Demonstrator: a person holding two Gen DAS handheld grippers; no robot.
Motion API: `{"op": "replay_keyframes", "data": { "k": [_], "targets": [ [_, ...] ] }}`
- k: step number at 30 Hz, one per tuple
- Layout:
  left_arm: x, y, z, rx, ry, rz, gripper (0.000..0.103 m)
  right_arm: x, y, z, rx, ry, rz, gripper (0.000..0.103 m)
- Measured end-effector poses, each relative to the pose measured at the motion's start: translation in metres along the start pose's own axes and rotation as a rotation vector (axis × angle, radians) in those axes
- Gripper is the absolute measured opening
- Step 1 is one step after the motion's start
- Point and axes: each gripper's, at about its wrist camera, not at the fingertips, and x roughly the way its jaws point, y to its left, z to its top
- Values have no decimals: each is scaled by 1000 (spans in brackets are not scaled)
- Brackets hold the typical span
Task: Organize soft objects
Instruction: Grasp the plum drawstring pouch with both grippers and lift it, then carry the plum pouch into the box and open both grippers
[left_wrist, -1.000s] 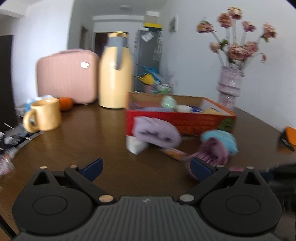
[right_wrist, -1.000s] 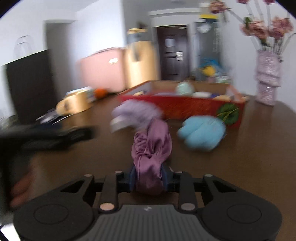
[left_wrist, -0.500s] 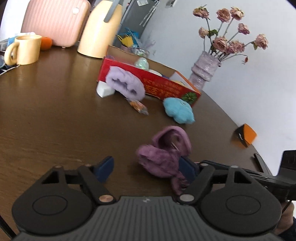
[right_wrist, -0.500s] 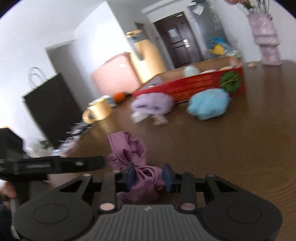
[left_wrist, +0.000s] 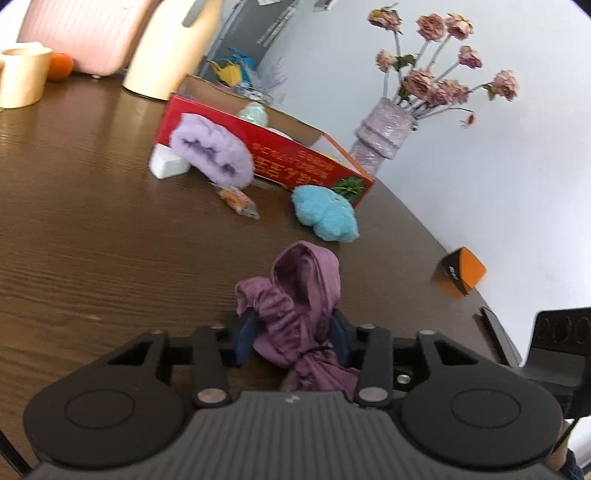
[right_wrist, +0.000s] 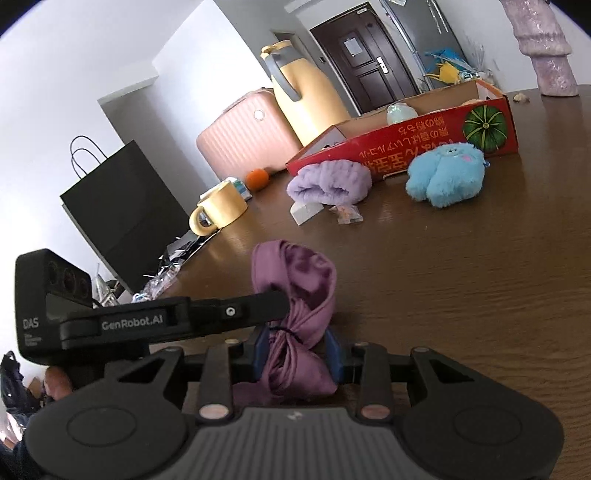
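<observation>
**Desk:** Dark wood-grain tabletop (left_wrist: 92, 236) fills both views. What sits on it, and who has it?

**Photographer:** A bunched mauve satin cloth (left_wrist: 299, 295), knotted near one end with a thin dark tie, sits at the near edge of the tabletop, well short of the red carton (right_wrist: 424, 147). Both grippers are on it. The left gripper (left_wrist: 291, 334) has its jaws closed to a narrow gap on the cloth's gathered middle; the right gripper (right_wrist: 295, 350) has its jaws pinched in just below the knot.

**Desk:** Which way does the cloth run?

**Photographer:** Its long axis runs away from the right jaws, toward the red carton, with a loose hooded loop standing up at the far end. The left gripper comes in across it from the side, so the two grips lie nearly at right angles. Neither is plainly nearer; they share the bundle.

**Desk:** Texture?

**Photographer:** Slick, creased and limp; I'd judge it will sag wherever it's let go.

**Desk:** And around it?

**Photographer:** Just in front of the red carton lie a fluffy blue plush toy (right_wrist: 447, 173), a lilac fleecy band (right_wrist: 328, 182) resting on a white block (left_wrist: 168, 164), and a small crinkly snack packet (left_wrist: 238, 199). The carton is open-topped cardboard and already holds a pale rounded thing.
</observation>
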Motion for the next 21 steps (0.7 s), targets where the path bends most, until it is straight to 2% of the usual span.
{"op": "replay_keyframes", "data": {
  "k": [4, 6, 12, 16, 19, 21],
  "targets": [
    [0, 4, -2, -14, -10, -22, 21, 9, 1, -1, 17, 3, -3, 31],
    [-1, 7, -3, -26, -16, -30, 16, 13, 4, -2, 22, 3, 1, 25],
    [-8, 8, -5, 2, -51, -15, 13, 24, 15, -1, -13, 22, -3, 15],
    [-12, 5, -2, 21, -56, -19, 11, 19, 23, 1, -31, 2, -38, 9],
    [-15, -5, 13, 53, -84, -58, 10, 6, 31, 10, -66, -54, -64, 9],
    [-11, -15, 35, 86, -94, -84, 11, -3, 30, 29, -87, -90, -74, 9]
  ]
}}
